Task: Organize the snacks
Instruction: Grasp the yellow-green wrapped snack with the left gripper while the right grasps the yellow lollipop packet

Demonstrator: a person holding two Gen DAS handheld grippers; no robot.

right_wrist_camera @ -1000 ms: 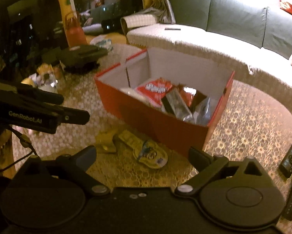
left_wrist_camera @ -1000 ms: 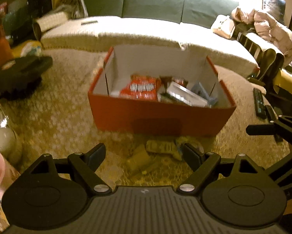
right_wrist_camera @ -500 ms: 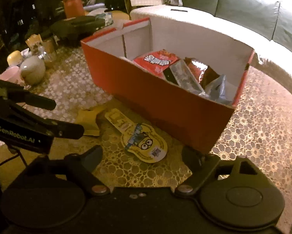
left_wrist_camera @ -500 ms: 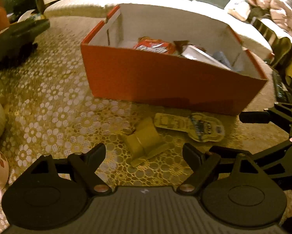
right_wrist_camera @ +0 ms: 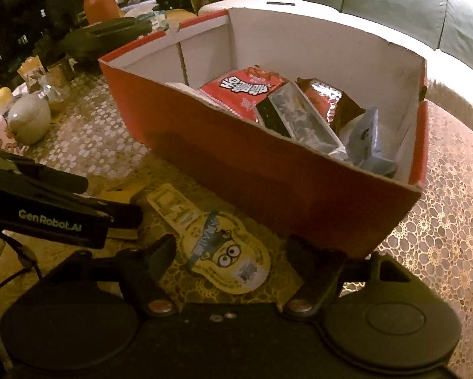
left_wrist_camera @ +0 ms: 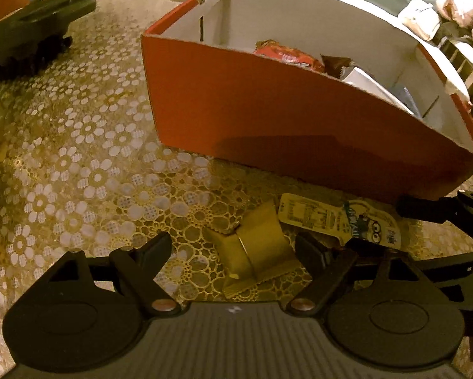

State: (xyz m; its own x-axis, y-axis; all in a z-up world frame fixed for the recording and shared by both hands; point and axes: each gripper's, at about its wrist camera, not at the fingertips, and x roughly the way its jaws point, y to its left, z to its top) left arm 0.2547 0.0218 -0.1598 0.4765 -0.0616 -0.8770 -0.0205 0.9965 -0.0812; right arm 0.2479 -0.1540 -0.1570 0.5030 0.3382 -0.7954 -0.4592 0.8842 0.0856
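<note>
A red cardboard box [left_wrist_camera: 268,120] [right_wrist_camera: 268,170] with white inside holds several snack packs, among them a red bag [right_wrist_camera: 245,88]. On the lace tablecloth in front of it lie a yellow folded snack pack [left_wrist_camera: 252,249] and a flat yellow cartoon pouch [left_wrist_camera: 340,221] [right_wrist_camera: 223,246]. My left gripper [left_wrist_camera: 236,246] stands open low over the yellow pack, which lies between its fingers untouched. My right gripper [right_wrist_camera: 230,249] straddles the cartoon pouch; its jaws are closing and the pads do not press on it. The right gripper's arm shows at the left wrist view's right edge.
A dark flat appliance [left_wrist_camera: 31,22] sits at the back left. Jars, a grey pot [right_wrist_camera: 27,120] and a pink cup crowd the table's left side. A sofa [right_wrist_camera: 394,3] with a white cover runs behind the box. The left gripper's body [right_wrist_camera: 46,218] crosses the right wrist view's left.
Both grippers have sunk toward the table and come closer to the box front. The two yellow packs now lie between the fingers. The right gripper's jaws have narrowed.
</note>
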